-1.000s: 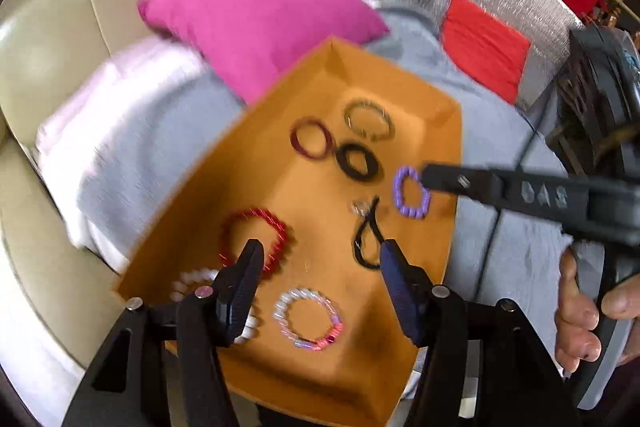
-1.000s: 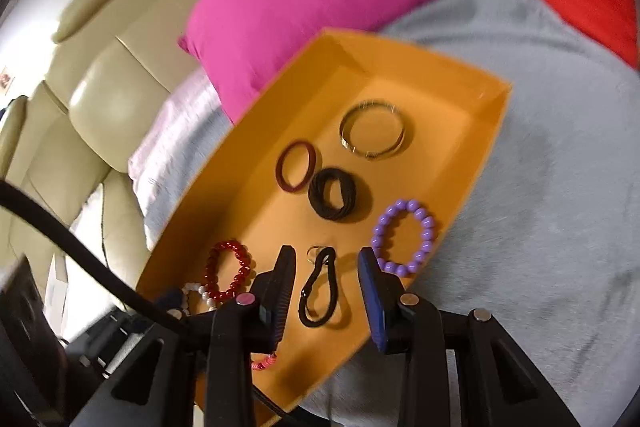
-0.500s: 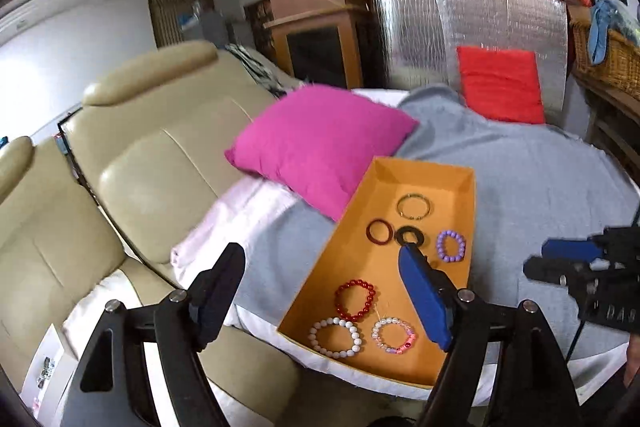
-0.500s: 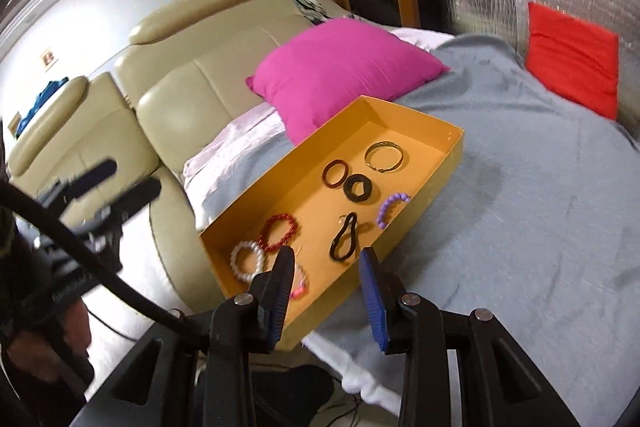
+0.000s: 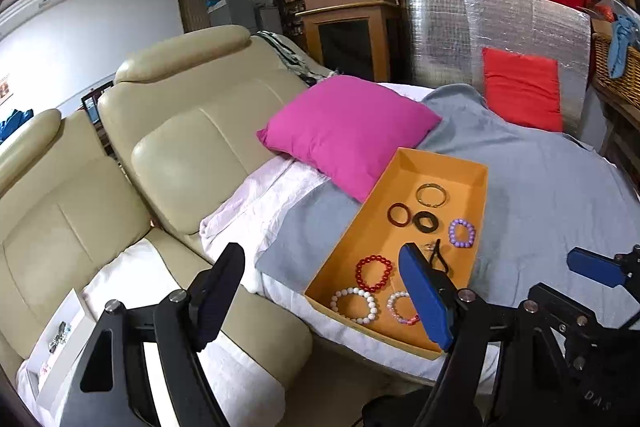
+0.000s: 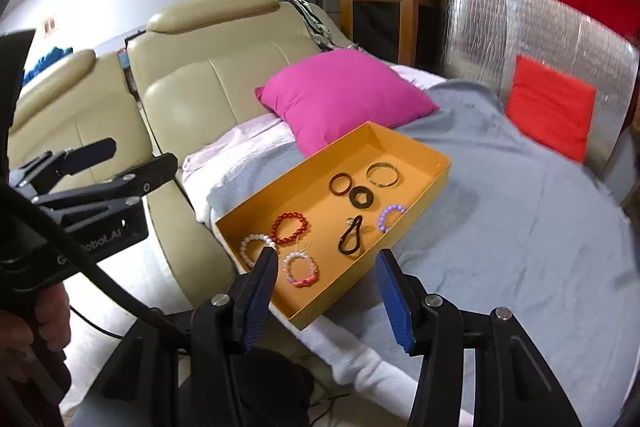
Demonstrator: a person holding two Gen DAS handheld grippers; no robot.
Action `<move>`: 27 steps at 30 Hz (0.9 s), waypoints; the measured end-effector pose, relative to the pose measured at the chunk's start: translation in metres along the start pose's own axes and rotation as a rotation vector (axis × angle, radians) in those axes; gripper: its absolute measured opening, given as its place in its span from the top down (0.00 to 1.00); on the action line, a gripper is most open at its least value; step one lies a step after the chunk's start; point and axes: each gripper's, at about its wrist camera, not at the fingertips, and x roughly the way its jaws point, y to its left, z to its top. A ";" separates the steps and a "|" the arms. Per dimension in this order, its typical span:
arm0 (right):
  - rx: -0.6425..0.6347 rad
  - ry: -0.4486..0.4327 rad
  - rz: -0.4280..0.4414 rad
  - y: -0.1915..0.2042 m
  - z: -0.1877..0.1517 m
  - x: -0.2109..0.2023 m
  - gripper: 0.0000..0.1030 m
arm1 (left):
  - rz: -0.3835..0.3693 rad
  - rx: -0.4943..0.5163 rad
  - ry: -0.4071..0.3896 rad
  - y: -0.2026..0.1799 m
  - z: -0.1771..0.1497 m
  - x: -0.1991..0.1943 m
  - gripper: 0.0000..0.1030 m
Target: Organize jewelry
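An orange tray (image 5: 352, 227) (image 6: 436, 179) lies on a grey blanket and holds several bracelets and rings: a red bead bracelet (image 5: 374, 273) (image 6: 290, 227), a white bead bracelet (image 5: 354, 305) (image 6: 254, 247), a pink-white bracelet (image 6: 302, 270), a purple bead bracelet (image 5: 462, 233) (image 6: 390, 215), a gold bangle (image 5: 431, 195) (image 6: 383, 175), a dark red ring (image 6: 340, 183), a black ring (image 6: 361, 198) and a black loop (image 6: 351, 237). My left gripper (image 5: 320, 287) is open and empty, well back from the tray. My right gripper (image 6: 326, 279) is open and empty, above the tray's near edge.
A magenta pillow (image 5: 348, 131) lies behind the tray. A beige leather sofa (image 5: 192, 131) stands to the left. A red cushion (image 6: 550, 113) leans on a silver foil panel (image 5: 492, 31) at the back. A white box (image 5: 56, 351) sits on the sofa seat.
Both grippers have pulled back and up from close over the tray to a far view of it. The right gripper has opened wider. The jewelry has not moved.
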 end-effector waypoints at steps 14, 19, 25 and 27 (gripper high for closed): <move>-0.066 -0.065 -0.087 0.014 0.002 -0.020 0.47 | 0.049 -0.030 -0.066 0.005 0.002 -0.010 0.19; -0.046 -0.074 -0.094 0.010 0.002 -0.027 0.47 | 0.053 -0.013 -0.095 0.000 0.003 -0.019 0.15; -0.029 -0.074 -0.100 0.005 0.003 -0.030 0.47 | 0.064 0.005 -0.087 -0.005 0.003 -0.017 0.15; -0.022 -0.073 -0.095 0.003 0.003 -0.029 0.47 | 0.066 0.005 -0.085 -0.006 0.003 -0.017 0.15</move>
